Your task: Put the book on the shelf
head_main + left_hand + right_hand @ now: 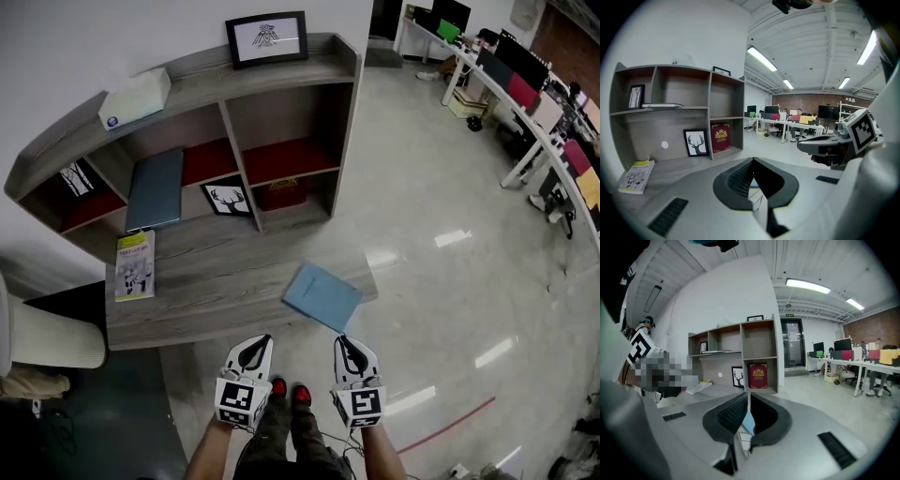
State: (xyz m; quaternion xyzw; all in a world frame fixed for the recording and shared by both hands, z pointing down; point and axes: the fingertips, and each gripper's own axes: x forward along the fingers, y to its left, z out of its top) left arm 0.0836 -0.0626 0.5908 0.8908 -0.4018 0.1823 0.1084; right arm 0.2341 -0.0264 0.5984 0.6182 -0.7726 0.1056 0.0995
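Observation:
A light blue book lies flat at the right front corner of the grey wooden shelf unit's low ledge. My right gripper is shut, with its tip just short of the book's near corner; I see no grip on it. In the right gripper view, the right gripper has its jaws together, and a sliver of the blue book shows behind them. My left gripper is also shut, level with the right one and left of the book. In its own view the left gripper holds nothing.
On the ledge's left lies a yellow-and-white booklet. The shelf compartments hold a grey flat book, a deer picture and a red book. A framed picture and a white box sit on top. Office desks stand at the far right.

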